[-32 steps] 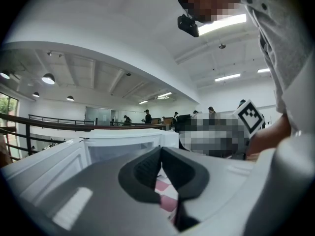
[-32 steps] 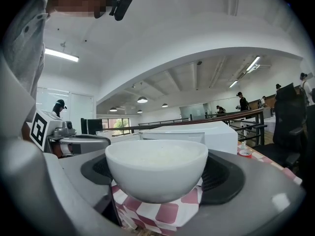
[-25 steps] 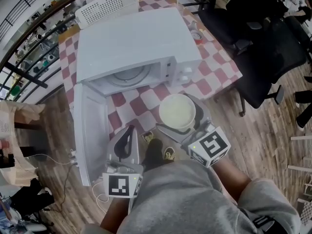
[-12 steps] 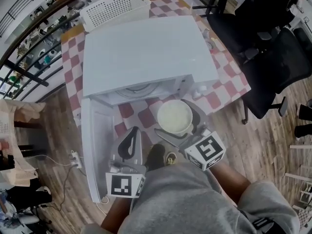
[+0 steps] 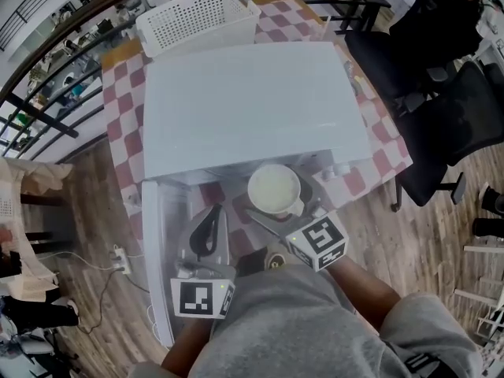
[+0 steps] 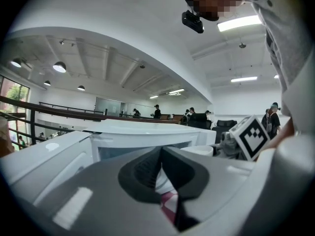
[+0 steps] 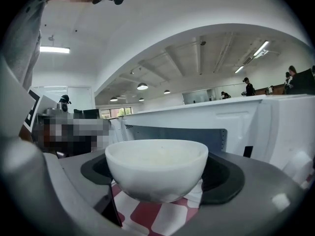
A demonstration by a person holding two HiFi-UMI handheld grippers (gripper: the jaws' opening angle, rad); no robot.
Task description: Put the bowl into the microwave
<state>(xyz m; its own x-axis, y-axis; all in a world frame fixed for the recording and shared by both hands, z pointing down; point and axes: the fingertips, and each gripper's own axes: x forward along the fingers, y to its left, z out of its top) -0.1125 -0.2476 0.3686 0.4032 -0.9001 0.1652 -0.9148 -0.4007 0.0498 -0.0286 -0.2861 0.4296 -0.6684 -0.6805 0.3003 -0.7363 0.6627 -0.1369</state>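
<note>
A white bowl is held between the jaws of my right gripper, which is shut on it. The bowl hangs just at the front edge of the white microwave, over the checkered cloth. In the right gripper view the bowl fills the middle, with the microwave's open cavity right behind it. The microwave door stands swung open at the left. My left gripper is shut and empty, left of the bowl, beside the door; in its own view the left gripper points at the microwave front.
A white slatted basket stands behind the microwave on the red-and-white checkered table. Black office chairs stand at the right. A dark railing runs along the left, and a power strip lies on the wooden floor.
Both grippers have moved forward toward the microwave's opening. The bowl has travelled with the right gripper from over the cloth to the microwave's front edge.
</note>
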